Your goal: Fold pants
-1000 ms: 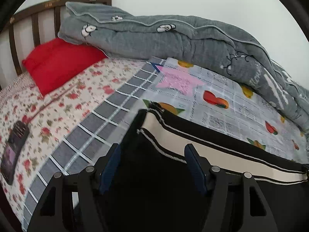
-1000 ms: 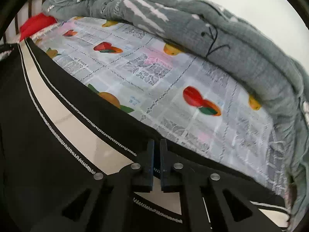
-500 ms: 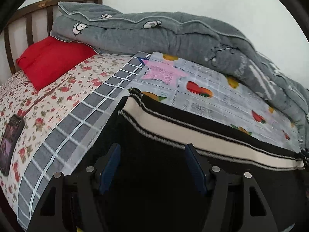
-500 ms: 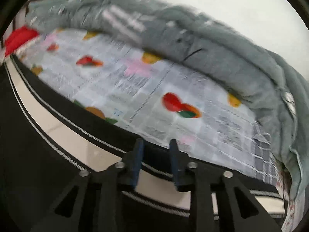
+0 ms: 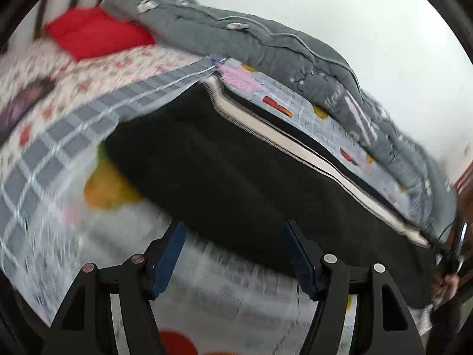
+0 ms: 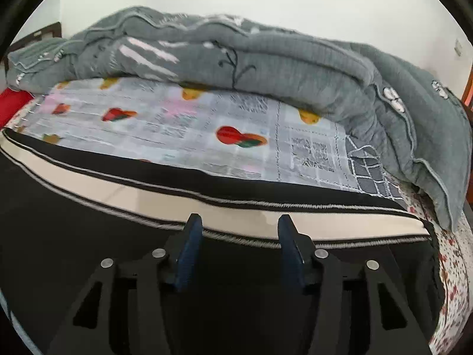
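Observation:
The black pants (image 5: 236,159) with a cream side stripe (image 5: 283,136) lie flat along the bed. In the left wrist view my left gripper (image 5: 235,254) is open and empty, drawn back from the pants' near edge over the patterned sheet. In the right wrist view the pants (image 6: 88,236) fill the lower frame, with the stripe (image 6: 147,195) running across. My right gripper (image 6: 236,245) is open and empty just above the black cloth, its blue fingertips (image 6: 189,245) near the stripe.
A rolled grey quilt (image 6: 266,65) lies along the wall behind the pants. A red pillow (image 5: 94,32) sits by the headboard. The fruit-print sheet (image 6: 192,124) and floral bedsheet (image 6: 452,266) cover the bed. A dark phone-like object (image 5: 23,106) lies at left.
My right gripper has opened and let go of the pants' edge. My left gripper has pulled back off the pants and swung, so the sheet now shows under it.

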`<state>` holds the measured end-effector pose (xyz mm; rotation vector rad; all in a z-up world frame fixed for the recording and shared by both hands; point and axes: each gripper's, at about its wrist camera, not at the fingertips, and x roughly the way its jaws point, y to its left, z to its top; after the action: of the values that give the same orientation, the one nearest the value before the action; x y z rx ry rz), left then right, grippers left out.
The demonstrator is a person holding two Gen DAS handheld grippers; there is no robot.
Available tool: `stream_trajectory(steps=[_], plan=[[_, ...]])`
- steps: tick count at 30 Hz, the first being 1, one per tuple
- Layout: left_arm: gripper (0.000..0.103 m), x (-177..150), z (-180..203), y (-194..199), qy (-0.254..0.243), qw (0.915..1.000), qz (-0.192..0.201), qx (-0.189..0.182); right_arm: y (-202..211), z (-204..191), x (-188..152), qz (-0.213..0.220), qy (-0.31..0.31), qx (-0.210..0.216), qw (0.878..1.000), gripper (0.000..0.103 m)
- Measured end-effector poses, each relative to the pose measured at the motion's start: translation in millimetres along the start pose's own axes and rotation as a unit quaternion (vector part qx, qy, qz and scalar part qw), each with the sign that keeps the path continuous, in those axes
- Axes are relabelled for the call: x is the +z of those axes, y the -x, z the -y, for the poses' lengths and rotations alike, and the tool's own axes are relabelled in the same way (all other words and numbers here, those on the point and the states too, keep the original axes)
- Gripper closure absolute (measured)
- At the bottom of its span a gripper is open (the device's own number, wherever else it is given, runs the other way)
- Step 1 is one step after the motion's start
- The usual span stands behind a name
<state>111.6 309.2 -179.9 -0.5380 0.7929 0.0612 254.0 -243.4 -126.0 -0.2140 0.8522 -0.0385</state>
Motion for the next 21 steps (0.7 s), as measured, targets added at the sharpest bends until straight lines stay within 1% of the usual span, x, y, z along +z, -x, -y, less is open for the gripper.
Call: stream_trajectory(steps=[1, 3, 5, 6, 7, 9, 12, 13, 15, 17, 18, 19, 20, 21], plan=[[0.037, -2.8, -5.8, -2.2, 0.011, 0.9999, -0.003, -0.009, 7.8, -3.3, -2.4, 0.001, -0.005, -0.001, 1.0, 0.05], [0.037, -2.2, -10.8, -4.1, 0.022, 0.9996, 0.007, -0.014, 20.3, -5.7, -10.3, -0.003, -0.023, 0.007, 1.0, 0.049], [0.037, 5.5, -15.0, -7.2, 0.033, 0.9993, 0.016, 0.001, 31.1, -5.0, -16.6, -0.007, -0.038, 0.016, 0.999, 0.049], [0.037, 9.2, -18.6, -8.4, 0.043, 0.9988, 0.015, 0.017, 40.1, -5.2, -22.3, -0.009, -0.045, 0.017, 0.999, 0.049], [0.037, 11.5, -23.3, -7.2, 0.056, 0.9981, 0.015, 0.021, 45.4, -6.3, -26.2, -0.009, -0.047, 0.015, 0.999, 0.049], [0.037, 15.1, -33.0, -5.8, 0.074, 0.9971, 0.02, -0.001, 64.1, -8.5, -40.3, -0.009, -0.048, 0.008, 0.999, 0.049], [0.037, 27.7, -45.4, -16.8, 0.092, 0.9953, 0.028, -0.016, 84.4, -8.1, -60.0, -0.005, -0.052, -0.003, 0.999, 0.049], [0.037, 34.8, -49.6, -25.7, 0.102, 0.9944, 0.023, -0.02, 90.4, -7.0, -68.3, -0.007, -0.061, -0.009, 0.998, 0.048], [0.037, 44.9, -53.8, -33.8, 0.12, 0.9917, 0.027, -0.036, 96.5, -4.1, -80.9, -0.016, -0.083, 0.004, 0.996, 0.048], [0.039, 53.6, -54.9, -40.9, 0.138, 0.9892, 0.019, -0.045, 101.0, -1.2, -93.0, -0.025, -0.103, 0.022, 0.994, 0.048], [0.046, 55.9, -55.5, -42.0, 0.148, 0.9878, 0.02, -0.044, 102.6, -0.5, -98.6, -0.027, -0.11, 0.027, 0.993, 0.048], [0.056, 58.2, -55.6, -42.1, 0.157, 0.9869, 0.02, -0.03, 104.0, -0.2, -103.1, -0.028, -0.114, 0.027, 0.993, 0.048], [0.08, 62.1, -54.0, -42.7, 0.156, 0.9876, 0.014, -0.001, 105.2, -0.4, -107.7, -0.029, -0.116, 0.026, 0.992, 0.048], [0.086, 64.1, -52.8, -41.4, 0.154, 0.9879, 0.014, 0.012, 106.6, 0.3, -112.5, -0.032, -0.118, 0.027, 0.992, 0.048]])
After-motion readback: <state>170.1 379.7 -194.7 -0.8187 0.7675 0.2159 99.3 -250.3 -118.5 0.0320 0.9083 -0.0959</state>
